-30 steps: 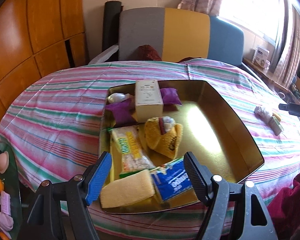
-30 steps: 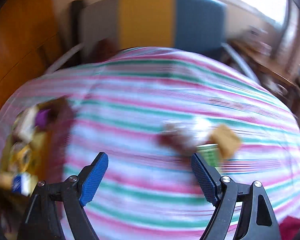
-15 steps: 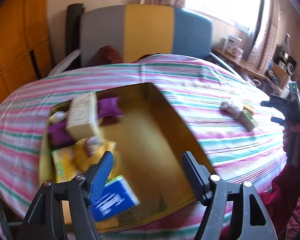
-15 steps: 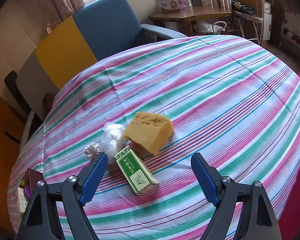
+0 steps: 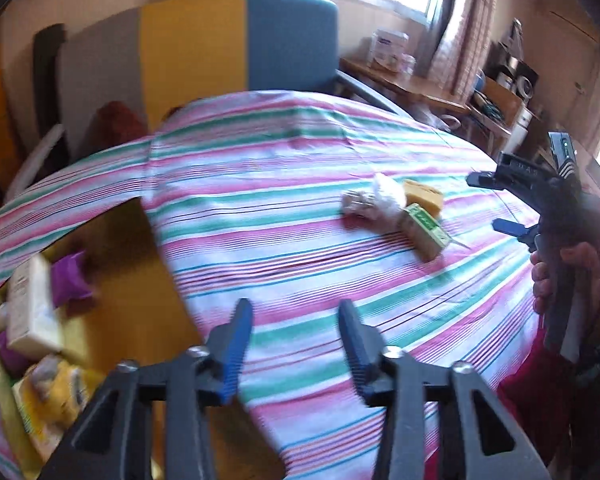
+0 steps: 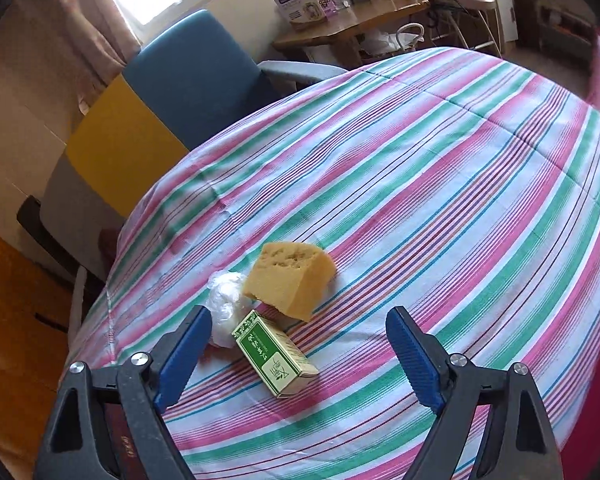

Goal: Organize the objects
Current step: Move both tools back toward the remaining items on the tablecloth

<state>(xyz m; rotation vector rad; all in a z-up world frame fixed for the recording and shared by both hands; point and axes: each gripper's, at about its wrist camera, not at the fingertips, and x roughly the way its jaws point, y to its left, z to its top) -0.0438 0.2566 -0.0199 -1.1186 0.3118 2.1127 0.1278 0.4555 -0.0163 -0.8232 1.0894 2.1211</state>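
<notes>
A green and white box [image 6: 276, 351] lies on the striped tablecloth [image 6: 440, 208], with a yellow sponge chunk [image 6: 290, 279] and a white crumpled bag [image 6: 226, 307] just behind it. My right gripper [image 6: 298, 354] is open and empty, hovering with the box between its jaws' line. In the left wrist view the same group, box [image 5: 424, 232], sponge [image 5: 424, 196] and bag [image 5: 386, 200], lies to the right, with the right gripper [image 5: 496, 202] beside it. My left gripper [image 5: 294, 342] is open and empty over the cloth. The gold tray [image 5: 148, 280] holds a cream box [image 5: 30, 312] and purple packets [image 5: 70, 280].
A chair with grey, yellow and blue panels [image 5: 196, 48] stands behind the table. A wooden side table [image 6: 352, 28] with boxes is by the window. Wooden cabinets [image 6: 4, 320] are at the left. The table edge [image 5: 480, 360] drops off near my right hand.
My left gripper swung right, off the tray and over the cloth. My right gripper moved closer to the green box, sponge and bag.
</notes>
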